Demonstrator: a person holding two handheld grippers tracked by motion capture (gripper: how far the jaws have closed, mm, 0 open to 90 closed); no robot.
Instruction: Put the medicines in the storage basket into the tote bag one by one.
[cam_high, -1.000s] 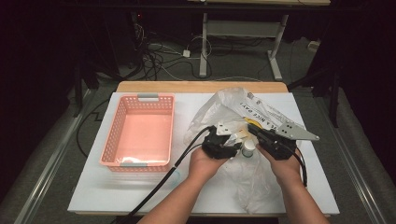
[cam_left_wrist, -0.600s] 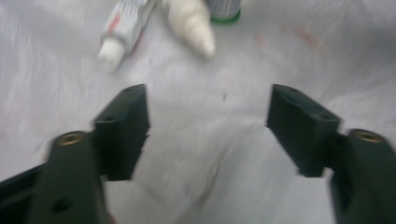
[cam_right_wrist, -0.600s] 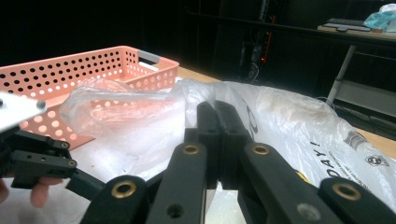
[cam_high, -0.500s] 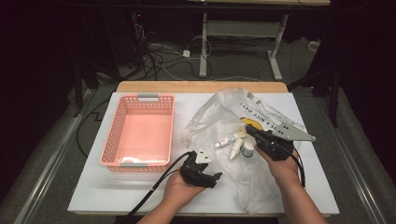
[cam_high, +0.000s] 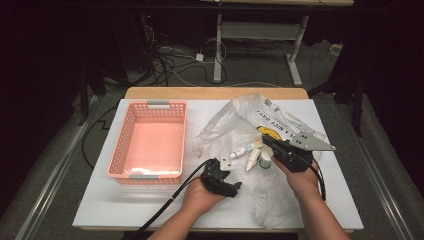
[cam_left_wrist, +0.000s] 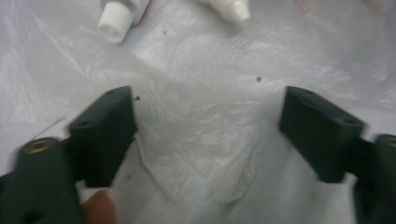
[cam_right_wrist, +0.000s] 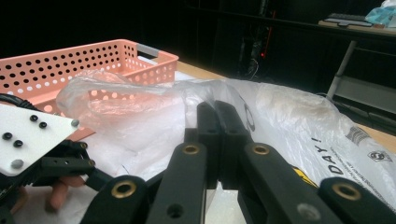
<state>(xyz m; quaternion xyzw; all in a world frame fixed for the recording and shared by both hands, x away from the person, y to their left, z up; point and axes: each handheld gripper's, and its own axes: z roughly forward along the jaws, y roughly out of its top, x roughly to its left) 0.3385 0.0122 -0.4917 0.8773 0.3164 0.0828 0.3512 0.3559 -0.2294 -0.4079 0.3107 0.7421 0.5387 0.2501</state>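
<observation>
A crumpled clear plastic bag (cam_high: 235, 122) with black print lies spread over the white table. On it rest a white tube (cam_high: 243, 150), a small white bottle (cam_high: 252, 160) and a capped bottle (cam_high: 265, 161). My left gripper (cam_high: 222, 180) points down at the bag's near part. Its jaws stand open and have just been closing, with only bag film (cam_left_wrist: 205, 140) under them. The tube's cap (cam_left_wrist: 114, 16) and the bottle's tip (cam_left_wrist: 231, 7) lie beyond them. My right gripper (cam_high: 266, 141) is shut, its tips (cam_right_wrist: 217, 116) at the bag; whether film is pinched I cannot tell.
A pink perforated basket (cam_high: 150, 145) stands at the table's left, also seen as the basket (cam_right_wrist: 70, 65) behind the bag. The left gripper's black cable (cam_high: 170, 200) runs off the near edge. Beyond the table's far edge are desk legs and floor cables.
My left gripper has drawn away from the right one, toward the near left and lower. The tube and bottles now lie uncovered. The right gripper has stayed put.
</observation>
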